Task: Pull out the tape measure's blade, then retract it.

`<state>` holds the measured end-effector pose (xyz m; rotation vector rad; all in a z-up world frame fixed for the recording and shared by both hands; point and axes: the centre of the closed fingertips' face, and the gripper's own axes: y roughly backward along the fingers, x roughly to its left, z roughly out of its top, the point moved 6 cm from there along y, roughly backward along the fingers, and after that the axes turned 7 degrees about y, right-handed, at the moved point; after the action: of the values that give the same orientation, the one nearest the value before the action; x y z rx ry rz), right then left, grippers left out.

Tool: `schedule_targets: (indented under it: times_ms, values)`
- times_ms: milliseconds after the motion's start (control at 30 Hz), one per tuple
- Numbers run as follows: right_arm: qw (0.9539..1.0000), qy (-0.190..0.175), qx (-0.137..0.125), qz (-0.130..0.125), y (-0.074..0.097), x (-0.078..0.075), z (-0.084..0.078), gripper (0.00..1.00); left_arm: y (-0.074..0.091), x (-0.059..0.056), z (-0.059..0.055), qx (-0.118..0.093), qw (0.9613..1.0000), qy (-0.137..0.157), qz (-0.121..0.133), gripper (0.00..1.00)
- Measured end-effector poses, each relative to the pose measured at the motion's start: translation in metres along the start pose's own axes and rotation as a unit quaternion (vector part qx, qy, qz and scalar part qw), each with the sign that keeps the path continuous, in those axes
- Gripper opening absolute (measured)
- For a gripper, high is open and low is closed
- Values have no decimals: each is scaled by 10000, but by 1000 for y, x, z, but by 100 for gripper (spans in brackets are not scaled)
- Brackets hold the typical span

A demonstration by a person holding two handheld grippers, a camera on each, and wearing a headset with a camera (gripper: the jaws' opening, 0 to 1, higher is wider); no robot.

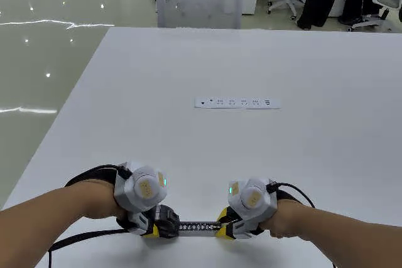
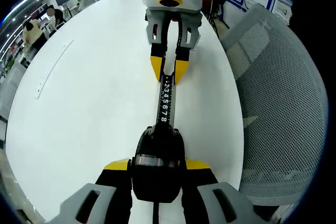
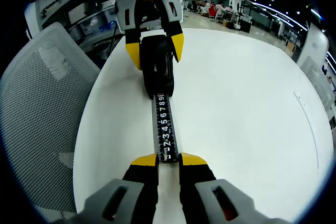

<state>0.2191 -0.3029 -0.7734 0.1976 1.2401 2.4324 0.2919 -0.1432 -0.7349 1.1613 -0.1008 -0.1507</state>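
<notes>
A black tape measure case (image 2: 157, 163) sits between the yellow-tipped jaws of my left gripper (image 2: 157, 167), which is shut on it. The case (image 1: 167, 222) also shows at the near table edge in the head view and opposite me in the right gripper view (image 3: 157, 69). A short length of white numbered blade (image 2: 165, 100) runs out of it. My right gripper (image 3: 168, 159) is shut on the blade's end (image 3: 165, 156). In the head view the blade (image 1: 198, 226) spans between the left gripper (image 1: 154, 225) and the right gripper (image 1: 225, 227).
The white table (image 1: 251, 67) stretches ahead, with a white power strip (image 1: 237, 103) lying mid-table. A grey mesh chair (image 1: 199, 8) stands at the far edge. Another mesh chair (image 2: 286, 98) is close behind the near edge. People sit at desks farther off.
</notes>
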Motion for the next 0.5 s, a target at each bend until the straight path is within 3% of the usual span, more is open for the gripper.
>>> schedule_targets:
  times_ms: [500]
  values:
    - [10000,-25,29,-43,11,0,-13,12,0,0,1,-3,10000,3,10,33]
